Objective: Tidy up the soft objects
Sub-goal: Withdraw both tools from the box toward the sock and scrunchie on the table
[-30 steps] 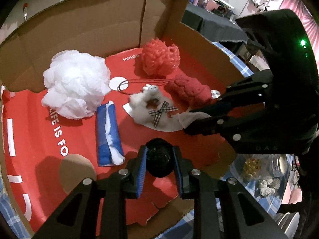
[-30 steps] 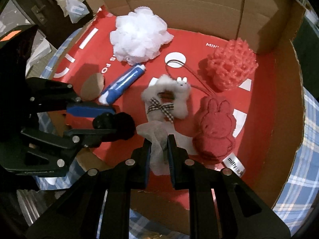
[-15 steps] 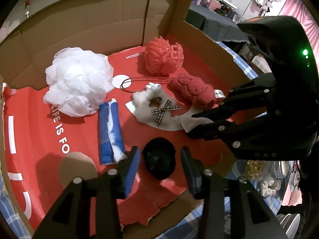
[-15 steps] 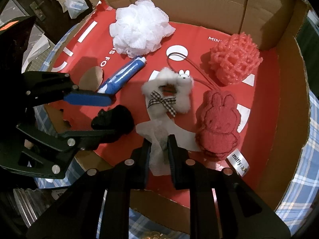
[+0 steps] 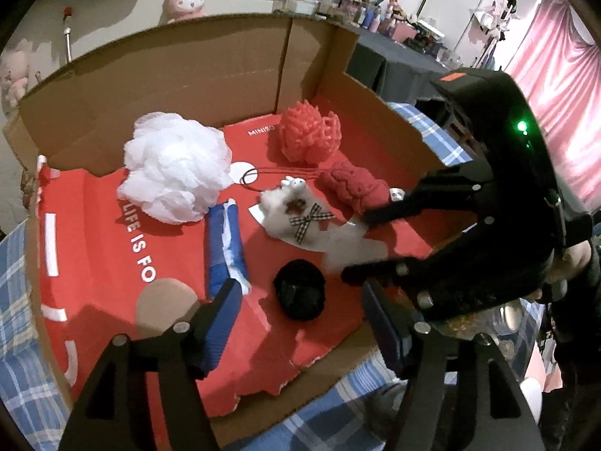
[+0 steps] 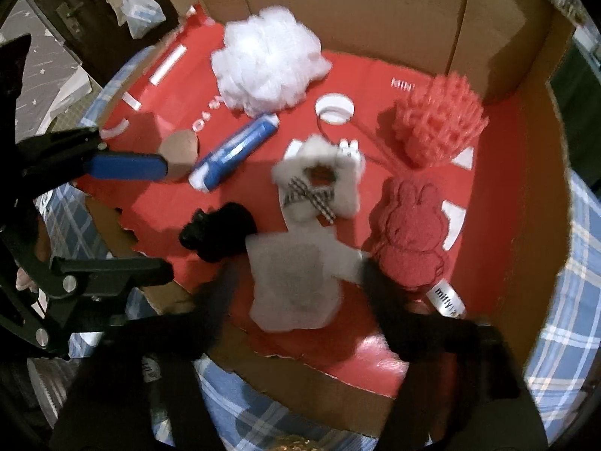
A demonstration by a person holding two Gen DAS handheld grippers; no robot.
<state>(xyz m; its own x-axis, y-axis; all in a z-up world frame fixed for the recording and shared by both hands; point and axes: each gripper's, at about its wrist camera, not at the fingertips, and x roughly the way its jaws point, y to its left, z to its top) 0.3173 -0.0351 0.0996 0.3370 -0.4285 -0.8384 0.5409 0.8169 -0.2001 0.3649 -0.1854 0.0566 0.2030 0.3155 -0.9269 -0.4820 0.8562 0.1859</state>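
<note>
Biggest thing here is the open brown cardboard box with a red printed liner (image 5: 210, 75), filling the middle of both views, and it sits on a blue-and-white checked cloth (image 6: 563, 300) that shows along the lower edges. Inside, upper left in the left wrist view, there's the fluffy white mesh bath pouf (image 5: 174, 167), tucked near the back wall. To its right, at upper centre, the coral-red net sponge (image 5: 310, 135) sits near the back corner. Just below that lies the flat red terry rabbit-shaped cloth (image 6: 411, 238), with its white label at the lower end. At centre rests the fuzzy white ring-shaped plush with a checked bow (image 6: 319, 184), and touching its lower edge a thin white gauze sheet (image 6: 295, 282) is spread on the liner. Left of centre, a blue-and-white rolled cloth (image 5: 225, 242) lies beside the pouf. The small black fuzzy ball (image 5: 300, 295) sits on the liner at lower centre.

Now the claws: the left gripper (image 5: 300, 329) is opening, its blue pads apart on either side of the black ball and not touching it. The right gripper (image 6: 298, 282), blurred, is opening too, with the gauze sheet lying loose between its fingers.
</note>
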